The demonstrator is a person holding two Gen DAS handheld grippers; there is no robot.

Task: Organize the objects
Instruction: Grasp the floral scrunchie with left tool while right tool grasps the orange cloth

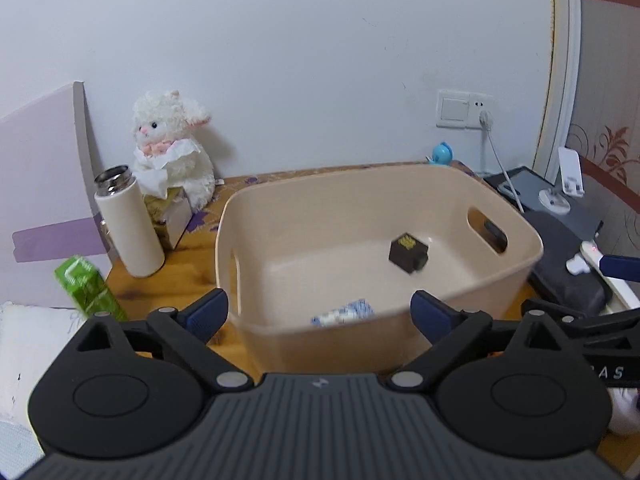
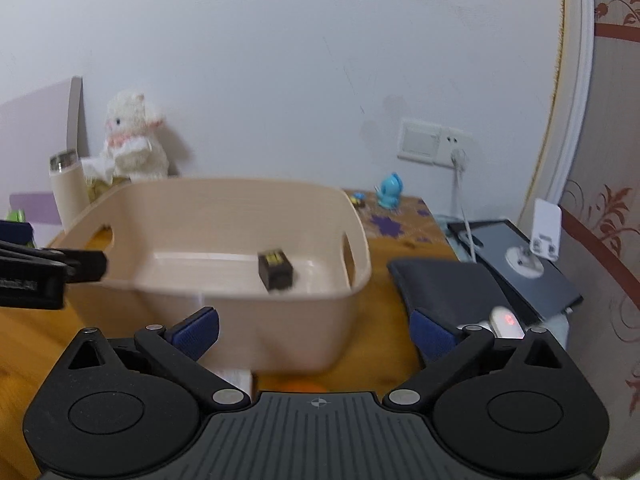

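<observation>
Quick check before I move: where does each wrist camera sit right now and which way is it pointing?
Left wrist: on the open left gripper, facing the wall over the beige plastic bin from its near-left; the right gripper shows at right.
Right wrist: on the open right gripper, facing the bin from its near-right; the left gripper shows at left.
Shared: bin, small dark box inside, white plush toy.

You see a smooth plastic bin [image 1: 360, 196] on a glossy wooden table [image 1: 188, 276], a fluffy plush lamb [image 1: 172, 140], and a steel-rimmed flask [image 1: 128, 224].
</observation>
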